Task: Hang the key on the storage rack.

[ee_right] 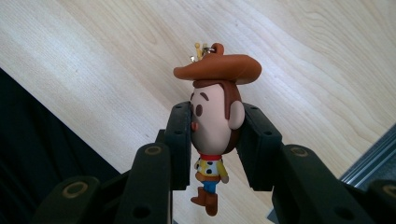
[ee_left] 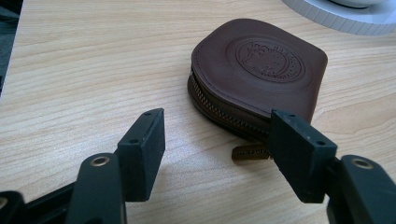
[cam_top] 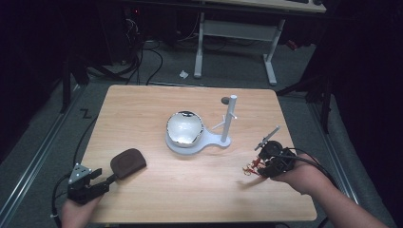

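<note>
A small cowboy figurine keychain (ee_right: 215,120) with a brown hat and yellow shirt sits between the jaws of my right gripper (ee_right: 215,140), which is shut on its big head. From above, that right gripper (cam_top: 259,167) hangs over the table's right side with the cowboy figurine (cam_top: 252,167) at its tip. A brown leather zip pouch (ee_left: 259,74) lies on the wood near the front left. My left gripper (ee_left: 224,149) stands open just short of the pouch, its pads either side of the zip pull. In the high view the left gripper (cam_top: 102,183) points at the pouch (cam_top: 128,162).
A white stand (cam_top: 217,138) with a round base, an upright post (cam_top: 231,116) with side pegs, and a shiny bowl-shaped dish (cam_top: 185,128) sits mid-table. A small dark object (cam_top: 224,100) lies behind it. The table's right edge (cam_top: 304,161) is close to my right hand.
</note>
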Available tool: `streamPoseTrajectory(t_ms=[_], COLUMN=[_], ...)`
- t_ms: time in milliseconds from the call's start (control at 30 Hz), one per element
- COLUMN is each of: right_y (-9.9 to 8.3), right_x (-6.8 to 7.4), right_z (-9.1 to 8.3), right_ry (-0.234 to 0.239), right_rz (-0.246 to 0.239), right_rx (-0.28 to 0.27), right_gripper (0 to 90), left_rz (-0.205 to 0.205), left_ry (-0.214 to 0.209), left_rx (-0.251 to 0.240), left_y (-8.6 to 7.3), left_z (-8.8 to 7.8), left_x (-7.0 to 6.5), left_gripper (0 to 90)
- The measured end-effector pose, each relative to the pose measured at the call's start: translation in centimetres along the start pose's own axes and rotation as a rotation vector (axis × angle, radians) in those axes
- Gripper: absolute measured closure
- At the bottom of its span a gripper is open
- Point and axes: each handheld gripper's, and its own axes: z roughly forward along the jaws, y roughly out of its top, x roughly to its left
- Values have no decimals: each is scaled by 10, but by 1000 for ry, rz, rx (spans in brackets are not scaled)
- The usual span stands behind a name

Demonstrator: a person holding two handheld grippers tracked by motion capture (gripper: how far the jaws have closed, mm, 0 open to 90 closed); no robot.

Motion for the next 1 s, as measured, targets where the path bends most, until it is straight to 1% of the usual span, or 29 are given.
streamPoseTrajectory(t_ms=[33, 67, 167, 233, 267, 400, 533, 633, 833, 1000], right_y=[0, -1, -2, -2, -2, -2, -2, 0, 6, 12], right_x=[-1, -2, -5, -8, -9, -14, -19, -23, -28, -32], right_z=[-3, -5, -13, -18, -21, -32, -42, -46, -53, -57], right_ry=[-1, 3, -8, -15, -18, -32, -49, -59, -78, -84], right_rz=[2, 15, 8, 13, 26, 23, 38, 29, 38, 37], right_rx=[-1, -2, 1, -4, -4, -18, -27, -38, -42, -48], right_gripper=[674, 674, 674, 674, 674, 674, 674, 674, 674, 674], left_rz=[-1, -1, -1, -1, 1, 2, 1, 1, -1, -3], left_ry=[0, 0, 0, 0, 1, 2, 2, 3, 3, 2], left_rx=[0, 0, -1, -1, 0, 0, 0, -1, -2, -3], left_y=[0, 0, 0, 0, 0, 0, 0, 0, 0, 0], left_z=[0, 0, 0, 0, 0, 0, 0, 0, 0, 0], left_x=[0, 0, 0, 0, 0, 0, 0, 0, 0, 1], left_gripper=[371, 371, 371, 371, 371, 371, 371, 371, 371, 371])
